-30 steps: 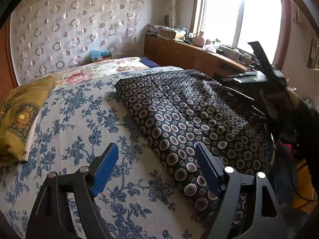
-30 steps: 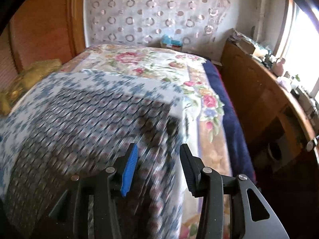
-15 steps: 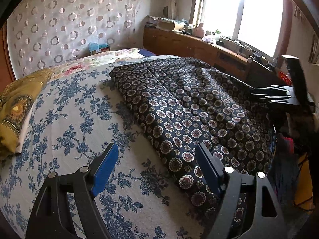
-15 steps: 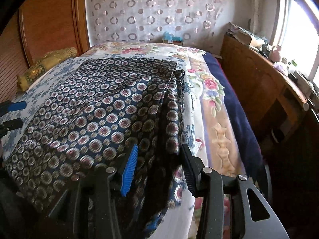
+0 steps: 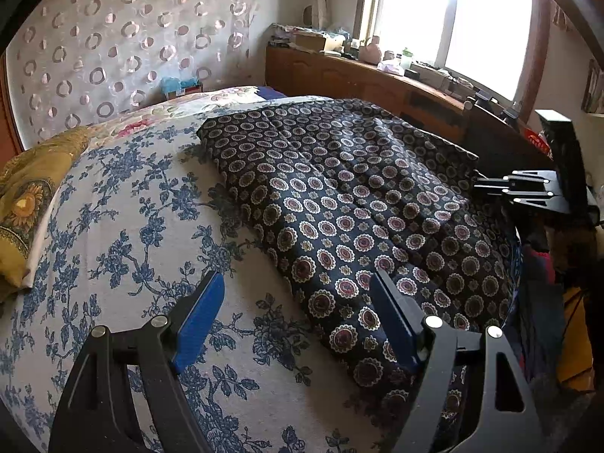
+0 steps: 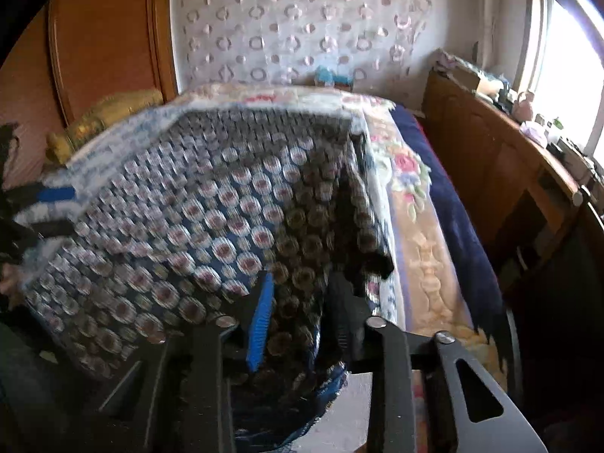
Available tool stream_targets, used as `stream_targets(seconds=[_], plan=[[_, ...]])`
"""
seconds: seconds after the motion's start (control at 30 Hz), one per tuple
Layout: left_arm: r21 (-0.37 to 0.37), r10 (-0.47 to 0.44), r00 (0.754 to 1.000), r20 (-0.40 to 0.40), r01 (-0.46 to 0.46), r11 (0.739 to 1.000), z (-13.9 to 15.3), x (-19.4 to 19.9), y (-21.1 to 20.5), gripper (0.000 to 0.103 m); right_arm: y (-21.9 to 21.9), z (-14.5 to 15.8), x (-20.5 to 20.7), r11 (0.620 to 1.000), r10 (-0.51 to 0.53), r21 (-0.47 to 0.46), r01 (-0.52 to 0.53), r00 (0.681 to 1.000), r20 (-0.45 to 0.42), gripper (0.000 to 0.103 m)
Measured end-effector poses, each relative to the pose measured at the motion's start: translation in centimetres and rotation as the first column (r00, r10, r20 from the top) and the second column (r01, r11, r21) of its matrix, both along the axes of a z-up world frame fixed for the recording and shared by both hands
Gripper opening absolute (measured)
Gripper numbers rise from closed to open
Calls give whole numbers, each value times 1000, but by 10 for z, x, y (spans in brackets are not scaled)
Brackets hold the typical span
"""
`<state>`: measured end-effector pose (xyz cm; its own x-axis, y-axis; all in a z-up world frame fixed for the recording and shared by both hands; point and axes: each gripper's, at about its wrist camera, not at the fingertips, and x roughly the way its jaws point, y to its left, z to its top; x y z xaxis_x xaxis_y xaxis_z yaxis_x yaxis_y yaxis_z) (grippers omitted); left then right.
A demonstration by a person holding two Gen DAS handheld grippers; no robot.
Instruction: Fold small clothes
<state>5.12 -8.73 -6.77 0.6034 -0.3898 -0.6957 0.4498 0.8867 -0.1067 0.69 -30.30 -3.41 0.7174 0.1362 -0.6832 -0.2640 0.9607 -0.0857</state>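
Left wrist view: dark medallion-print garment [image 5: 339, 204] lies creased; left tongs [image 5: 298, 313] gape empty; right tongs [image 6: 298, 302] pinch its edge.

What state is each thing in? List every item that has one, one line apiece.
Left gripper: open, holding nothing, above the bedspread.
Right gripper: shut on the patterned cloth.
Patterned cloth: laid across the bed, wrinkled, one edge bunched in the right gripper.
Floral bedspread: spread flat, partly covered by the cloth.
Yellow pillow: lying at the bed's edge.
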Motion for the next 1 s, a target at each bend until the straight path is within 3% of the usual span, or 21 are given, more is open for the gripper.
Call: stream_targets(seconds=[0.07, 0.13, 0.27, 0.67, 0.73, 0.87, 0.9, 1.0], plan=[[5, -3, 1000, -4, 3, 1000, -1, -1, -1, 80, -5, -5, 1, 1000, 0, -2, 0, 1000, -17, 7], [11, -9, 1000, -4, 9, 1000, -1, -3, -2, 80, -10, -4, -2, 1000, 9, -2, -9, 1000, -7, 3], [11, -22, 1000, -7, 22, 1000, -2, -7, -4, 80, -24, 9, -11, 999, -48, -18, 49, 998, 51, 2], [24, -55, 998, -24, 55, 998, -9, -12, -10, 80, -26, 9, -10, 997, -77, -6, 77, 996, 44, 2], [20, -62, 998, -30, 63, 998, -9, -14, -10, 73, -22, 9, -11, 996, -83, -15, 84, 995, 52, 2], [-1, -90, 994, -62, 90, 996, -12, -19, -11, 58, -15, 13, -14, 996, -86, -25, 88, 994, 74, 9], [-8, -97, 993, -70, 96, 995, -13, -20, -11, 54, -13, 14, -15, 996, -82, -24, 84, 994, 78, 19], [-21, -110, 991, -75, 108, 994, -13, -26, -11, 45, -5, 17, -20, 999, -48, -10, 49, 995, 90, 35]])
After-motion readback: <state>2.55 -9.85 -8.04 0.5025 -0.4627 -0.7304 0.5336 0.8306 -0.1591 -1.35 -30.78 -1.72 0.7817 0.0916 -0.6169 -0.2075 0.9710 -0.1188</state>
